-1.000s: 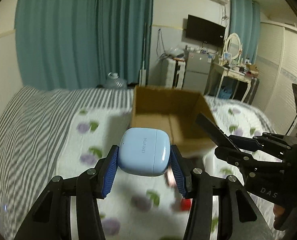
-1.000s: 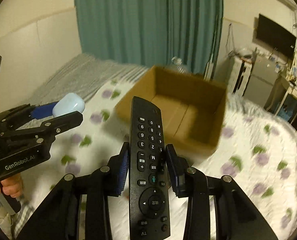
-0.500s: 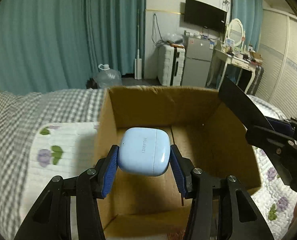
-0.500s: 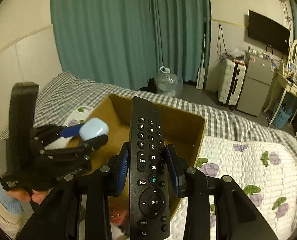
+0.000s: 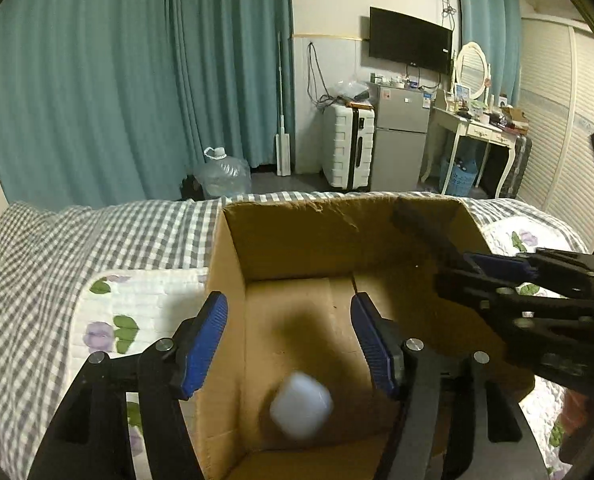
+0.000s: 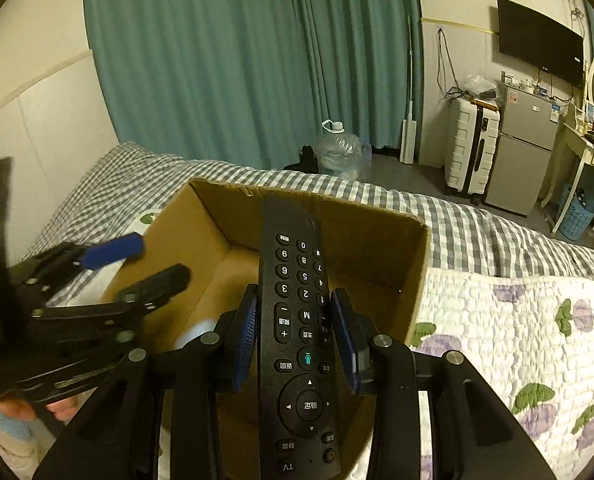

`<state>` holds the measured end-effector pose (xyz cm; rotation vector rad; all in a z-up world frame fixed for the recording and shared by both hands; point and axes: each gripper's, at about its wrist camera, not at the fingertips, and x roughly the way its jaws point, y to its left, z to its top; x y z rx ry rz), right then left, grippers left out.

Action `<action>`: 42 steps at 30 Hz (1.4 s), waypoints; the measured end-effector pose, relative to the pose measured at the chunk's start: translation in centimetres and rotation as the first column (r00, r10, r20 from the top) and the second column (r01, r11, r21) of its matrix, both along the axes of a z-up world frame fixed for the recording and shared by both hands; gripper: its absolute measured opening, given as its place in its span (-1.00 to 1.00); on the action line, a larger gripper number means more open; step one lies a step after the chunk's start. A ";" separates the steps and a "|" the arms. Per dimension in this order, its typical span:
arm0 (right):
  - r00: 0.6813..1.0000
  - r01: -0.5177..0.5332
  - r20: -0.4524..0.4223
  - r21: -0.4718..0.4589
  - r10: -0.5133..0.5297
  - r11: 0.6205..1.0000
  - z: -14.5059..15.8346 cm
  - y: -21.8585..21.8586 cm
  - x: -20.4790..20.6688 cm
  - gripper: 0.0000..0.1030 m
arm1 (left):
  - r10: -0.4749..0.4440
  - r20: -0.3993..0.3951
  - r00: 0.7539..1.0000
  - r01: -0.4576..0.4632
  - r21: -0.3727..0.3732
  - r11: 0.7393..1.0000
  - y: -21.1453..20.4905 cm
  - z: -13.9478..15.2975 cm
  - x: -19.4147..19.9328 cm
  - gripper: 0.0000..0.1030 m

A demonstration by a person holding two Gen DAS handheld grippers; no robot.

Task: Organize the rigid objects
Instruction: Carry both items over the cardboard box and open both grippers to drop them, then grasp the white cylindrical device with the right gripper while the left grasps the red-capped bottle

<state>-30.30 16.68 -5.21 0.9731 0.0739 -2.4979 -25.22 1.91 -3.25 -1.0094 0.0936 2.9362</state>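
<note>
Black TV remote control [image 6: 297,344], a long slim bar with numbered keys, sits between the blue-padded fingers [image 6: 243,336] of the right gripper [image 6: 295,334]; both pads appear to touch its sides, though the right-hand contact is hard to confirm. Long axis runs along the fingers, pointing forward and away from the camera, far end out over the open brown cardboard box [image 6: 413,276]; key legends read upside-down in this view, number keys at the far end, round navigation pad at the near end. Left gripper [image 5: 289,340] is spread wide, blue pads [image 5: 203,344] well apart, nothing between them. Below the gap, a pale blue rounded earbud case [image 5: 301,406] shows inside the box, motion-blurred, low near the box floor toward the near wall; cannot tell whether it rests on the floor or is in the air. Box stands on a bed with a grey-and-white checked sheet [image 5: 97,236] and a white quilted cover with purple flowers [image 6: 517,320]. Left-wrist view has the right gripper at the right edge, remote angled into the box mouth. Teal curtains [image 5: 117,80] behind.
</note>
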 end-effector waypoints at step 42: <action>0.969 0.073 0.223 0.158 -0.108 0.985 -8.9 3.1 14.0 0.57 | 0.174 0.185 0.967 -0.171 -0.033 0.985 0.2 -7.8 13.9 0.39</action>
